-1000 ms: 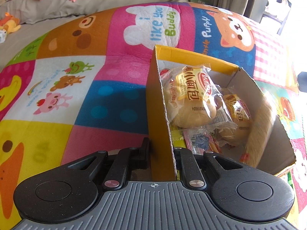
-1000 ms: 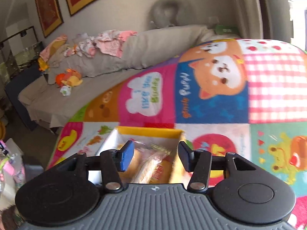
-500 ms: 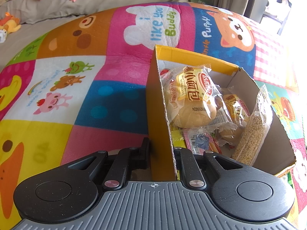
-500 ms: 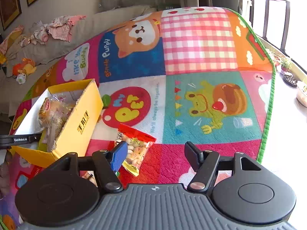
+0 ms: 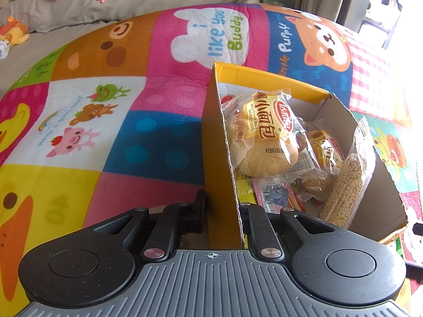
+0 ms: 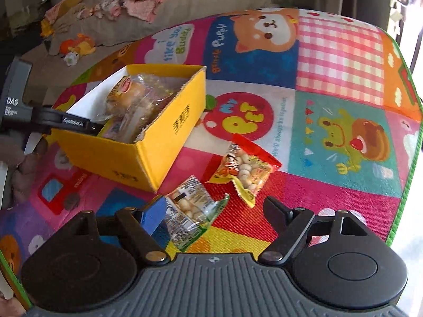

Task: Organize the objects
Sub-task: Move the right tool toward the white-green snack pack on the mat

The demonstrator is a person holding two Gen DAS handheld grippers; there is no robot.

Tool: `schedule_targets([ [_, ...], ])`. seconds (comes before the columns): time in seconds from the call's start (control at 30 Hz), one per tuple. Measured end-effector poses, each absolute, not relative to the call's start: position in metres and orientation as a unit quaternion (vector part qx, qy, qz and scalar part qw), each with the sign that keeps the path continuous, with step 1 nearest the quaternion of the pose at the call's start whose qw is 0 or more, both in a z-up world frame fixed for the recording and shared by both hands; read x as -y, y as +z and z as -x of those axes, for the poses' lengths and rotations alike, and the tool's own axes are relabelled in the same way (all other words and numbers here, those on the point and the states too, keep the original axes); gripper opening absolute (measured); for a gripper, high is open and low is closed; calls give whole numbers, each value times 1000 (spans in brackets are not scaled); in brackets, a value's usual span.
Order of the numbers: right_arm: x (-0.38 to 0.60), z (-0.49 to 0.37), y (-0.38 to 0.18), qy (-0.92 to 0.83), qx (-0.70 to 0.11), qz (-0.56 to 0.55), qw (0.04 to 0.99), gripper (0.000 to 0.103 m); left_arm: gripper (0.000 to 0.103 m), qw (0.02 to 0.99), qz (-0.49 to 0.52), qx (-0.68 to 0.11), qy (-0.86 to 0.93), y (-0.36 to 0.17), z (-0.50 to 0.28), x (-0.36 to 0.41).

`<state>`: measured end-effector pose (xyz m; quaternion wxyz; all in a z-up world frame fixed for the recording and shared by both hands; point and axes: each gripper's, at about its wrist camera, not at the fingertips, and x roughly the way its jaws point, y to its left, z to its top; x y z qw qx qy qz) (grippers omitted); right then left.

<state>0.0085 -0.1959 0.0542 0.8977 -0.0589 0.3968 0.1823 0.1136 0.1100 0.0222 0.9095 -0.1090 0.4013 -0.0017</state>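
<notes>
The near wall of the yellow cardboard box is clamped by the left gripper. The right gripper, jaws just opened wide, is held over the green-edged clear snack packet at lower centre; nothing is gripped.

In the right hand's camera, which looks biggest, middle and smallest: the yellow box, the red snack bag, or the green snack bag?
1. yellow box, clearly the biggest.
2 and 3. red snack bag and green snack bag look about the same size. The green one lies closer to the camera and a finger covers part of it, so I won't rank them.
</notes>
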Motion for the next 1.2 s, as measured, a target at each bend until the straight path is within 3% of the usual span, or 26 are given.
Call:
schedule_targets([
  [0.57, 158, -29, 28, 229, -397, 106, 883, 91, 15, 910, 112, -400, -2, 22, -113, -112],
  [1.2, 155, 0, 35, 246, -406, 115, 873, 95, 15, 910, 111, -400, -2, 22, -113, -112],
])
